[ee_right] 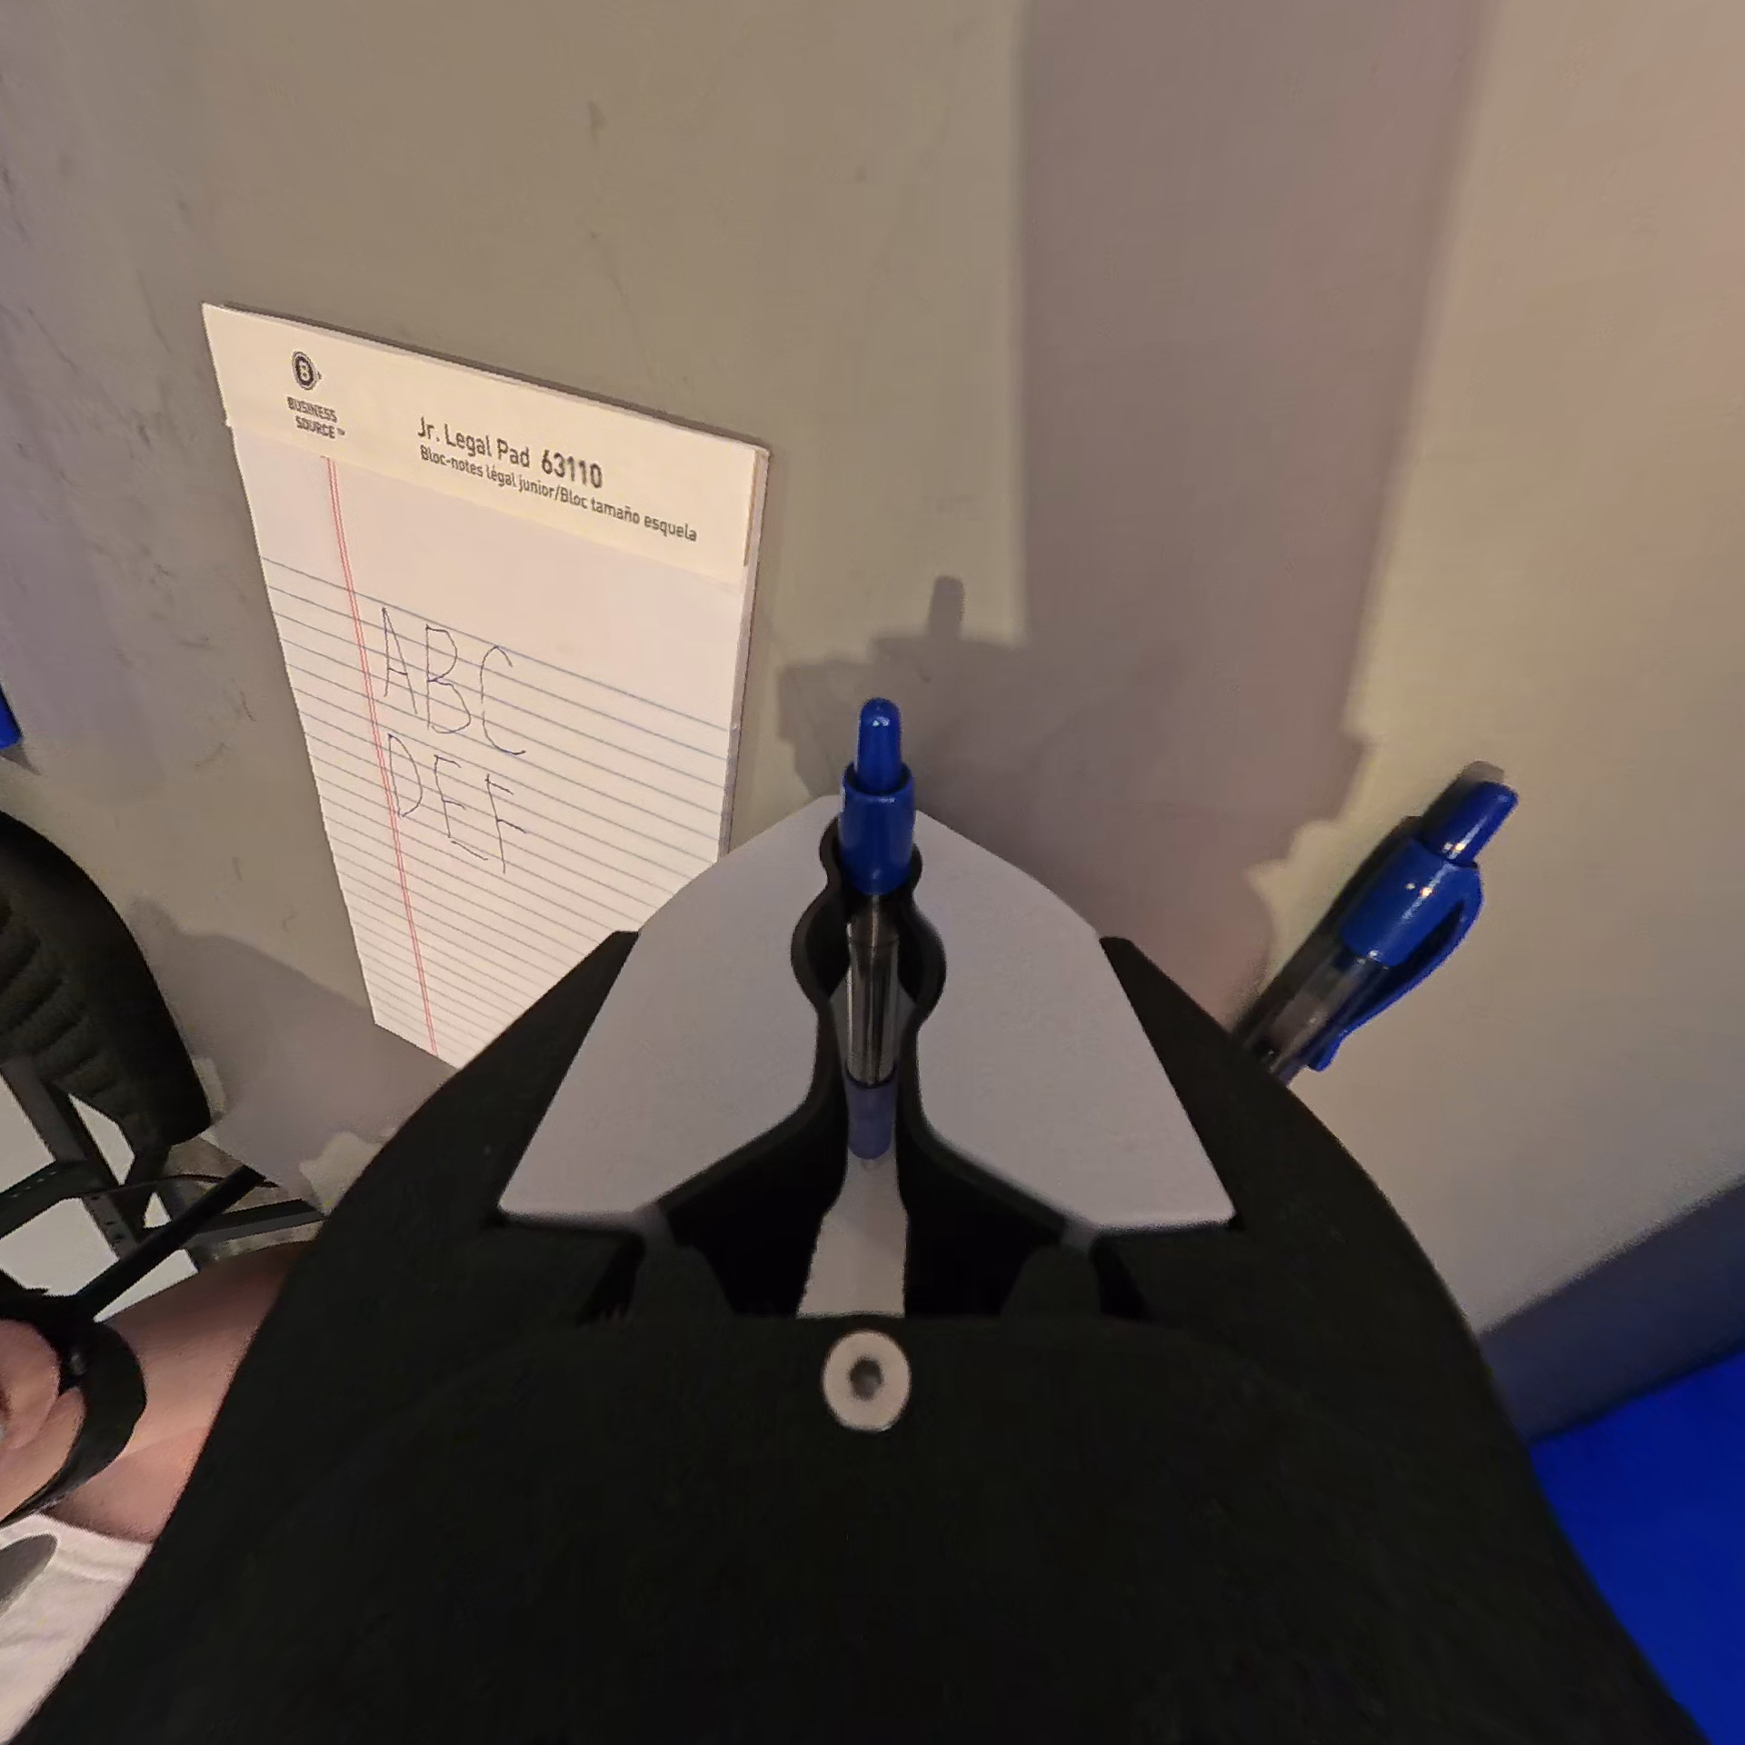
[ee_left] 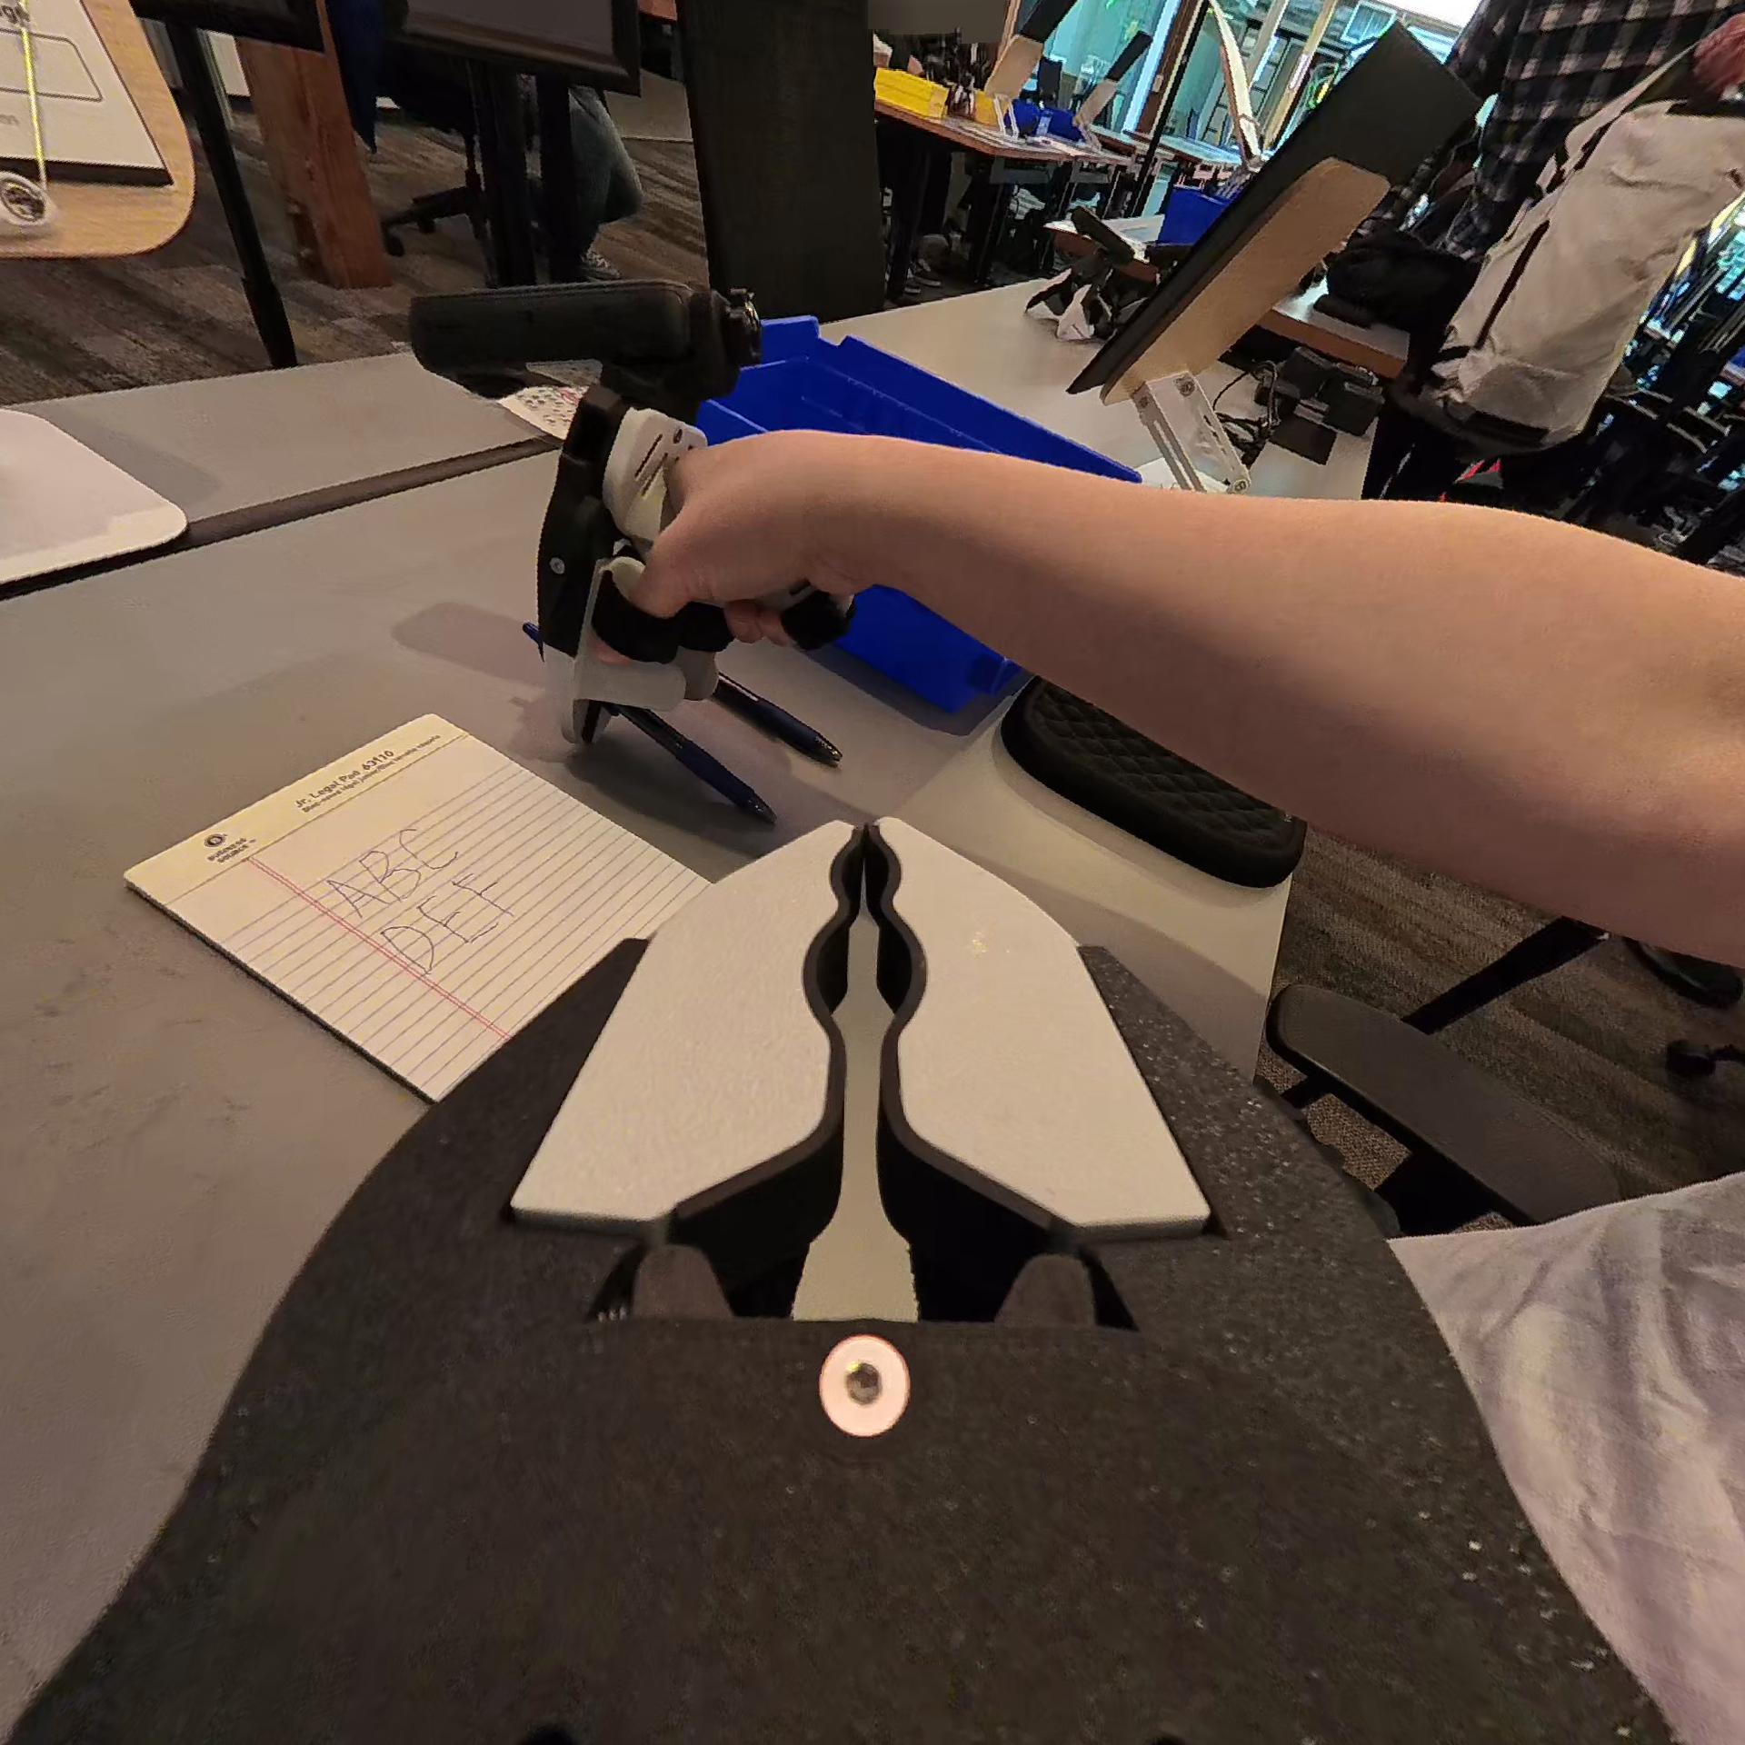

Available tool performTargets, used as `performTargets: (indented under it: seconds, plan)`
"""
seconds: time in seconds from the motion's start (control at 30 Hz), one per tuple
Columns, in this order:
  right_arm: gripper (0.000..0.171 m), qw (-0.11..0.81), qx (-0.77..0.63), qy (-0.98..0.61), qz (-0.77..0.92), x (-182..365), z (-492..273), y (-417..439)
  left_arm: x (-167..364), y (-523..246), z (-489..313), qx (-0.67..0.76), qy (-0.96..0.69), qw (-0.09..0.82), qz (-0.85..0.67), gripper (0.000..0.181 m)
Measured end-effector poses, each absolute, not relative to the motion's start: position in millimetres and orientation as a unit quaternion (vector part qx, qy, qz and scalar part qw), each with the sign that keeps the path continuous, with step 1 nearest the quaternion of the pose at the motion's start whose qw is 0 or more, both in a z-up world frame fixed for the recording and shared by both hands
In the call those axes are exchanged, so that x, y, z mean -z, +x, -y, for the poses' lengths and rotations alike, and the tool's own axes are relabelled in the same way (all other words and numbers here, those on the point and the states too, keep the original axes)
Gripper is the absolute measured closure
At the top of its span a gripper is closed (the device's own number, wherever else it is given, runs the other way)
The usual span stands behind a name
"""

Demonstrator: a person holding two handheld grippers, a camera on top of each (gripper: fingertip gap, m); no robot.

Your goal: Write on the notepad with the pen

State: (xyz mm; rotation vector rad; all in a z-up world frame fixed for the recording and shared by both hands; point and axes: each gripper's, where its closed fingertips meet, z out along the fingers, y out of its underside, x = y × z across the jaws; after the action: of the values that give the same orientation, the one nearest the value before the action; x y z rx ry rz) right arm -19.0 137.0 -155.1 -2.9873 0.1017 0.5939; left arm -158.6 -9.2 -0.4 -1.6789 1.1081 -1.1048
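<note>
A white lined notepad [ee_left: 415,897] lies flat on the grey table [ee_left: 236,661] and has two rows of handwritten letters on it. It also shows in the right wrist view [ee_right: 529,708]. My right gripper [ee_right: 878,831] is shut on a blue pen [ee_right: 876,784], just right of the pad. In the left wrist view this gripper [ee_left: 590,727] points down at the table, and the held pen [ee_left: 699,765] slants to the surface beyond the pad's far corner. My left gripper [ee_left: 864,831] is shut and empty, raised near the pad's right edge.
A second blue pen [ee_right: 1397,925] lies on the table beside the held one, also in the left wrist view [ee_left: 779,722]. A blue bin [ee_left: 897,453] stands behind the right gripper. A black chair armrest [ee_left: 1152,793] sits at the table's edge. A tilted board on a stand [ee_left: 1256,245] is behind. Some 25 cm of space lies between my two pairs of fingers.
</note>
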Motion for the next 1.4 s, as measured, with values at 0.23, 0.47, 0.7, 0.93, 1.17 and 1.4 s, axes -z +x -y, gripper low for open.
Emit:
performTargets:
  seconds: [0.23, 0.47, 0.7, 0.93, 1.17, 1.4]
  plan:
    - [0.167, 0.058, -0.168, -0.984, -0.029, 156, -138, -18, 0, -159, 9, 0.439, -0.666, 0.410, -0.441, 0.181]
    - [0.166, 0.077, -0.144, -0.986, -0.021, 156, -138, -18, -2, -162, 12, 0.439, -0.666, 0.413, -0.440, 0.181]
    - [0.162, 0.097, -0.141, -0.985, -0.022, 155, -137, -19, -6, -169, 15, 0.435, -0.667, 0.420, -0.435, 0.181]
    - [0.158, 0.112, -0.125, -0.986, -0.010, 155, -137, -18, -8, -174, 19, 0.428, -0.668, 0.423, -0.437, 0.181]
    - [0.149, 0.133, -0.109, -0.985, 0.001, 154, -138, -12, -13, -178, 20, 0.419, -0.669, 0.431, -0.437, 0.181]
    - [0.142, 0.221, -0.081, -0.972, 0.020, 135, -148, 2, -4, -178, 9, 0.395, -0.689, 0.428, -0.431, 0.181]
